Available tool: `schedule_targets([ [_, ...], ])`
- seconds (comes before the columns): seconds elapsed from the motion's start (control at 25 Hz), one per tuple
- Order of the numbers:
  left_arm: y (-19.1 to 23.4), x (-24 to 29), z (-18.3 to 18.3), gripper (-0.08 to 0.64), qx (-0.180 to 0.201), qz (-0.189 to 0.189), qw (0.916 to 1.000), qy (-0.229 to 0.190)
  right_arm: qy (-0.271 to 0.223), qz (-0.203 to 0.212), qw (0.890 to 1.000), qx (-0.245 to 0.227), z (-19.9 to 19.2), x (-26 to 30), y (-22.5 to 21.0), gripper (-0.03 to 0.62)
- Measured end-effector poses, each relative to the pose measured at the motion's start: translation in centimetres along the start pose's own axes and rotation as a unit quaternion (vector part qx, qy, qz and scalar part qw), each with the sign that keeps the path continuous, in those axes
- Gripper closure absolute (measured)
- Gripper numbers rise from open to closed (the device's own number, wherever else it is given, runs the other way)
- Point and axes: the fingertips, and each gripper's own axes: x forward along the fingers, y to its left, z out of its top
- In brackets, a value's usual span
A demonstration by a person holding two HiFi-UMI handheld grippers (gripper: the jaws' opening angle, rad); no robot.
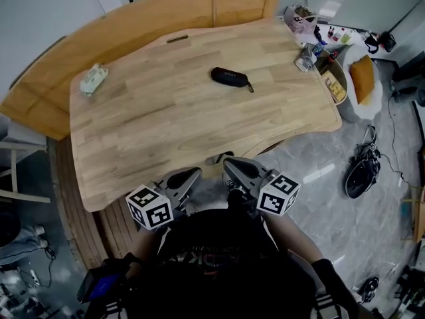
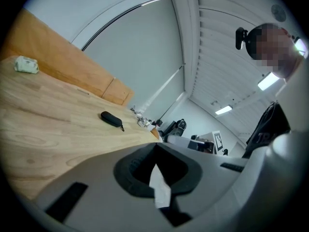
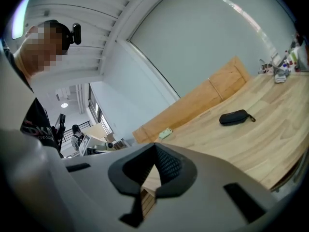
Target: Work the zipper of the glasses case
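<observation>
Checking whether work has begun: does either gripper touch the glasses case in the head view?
No, the glasses case lies alone on the table, far from the left gripper and right gripper at its near edge.

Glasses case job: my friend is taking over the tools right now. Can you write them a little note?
Left tool: shut, holding nothing, at the table's near edge.
Right tool: shut, holding nothing, right beside the left one.
Glasses case: lying flat on the table, well ahead of both tools, nothing touching it. Its zipper pull sticks out at the right end.
Done: nothing yet; the case looks closed.
Left: reach out, probably steady the case with one tool, grip the pull with the other, and run the zipper.
</observation>
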Motion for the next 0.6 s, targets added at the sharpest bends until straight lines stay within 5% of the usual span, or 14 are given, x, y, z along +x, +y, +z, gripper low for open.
schedule_targets([
  [0.6, 1.2, 6.3, 2.1, 0.548, -0.026, 0.025, 0.9987, -0.035, 0.030, -0.059, 0.996, -0.056, 6.4, -1.1, -12.8, 0.577],
])
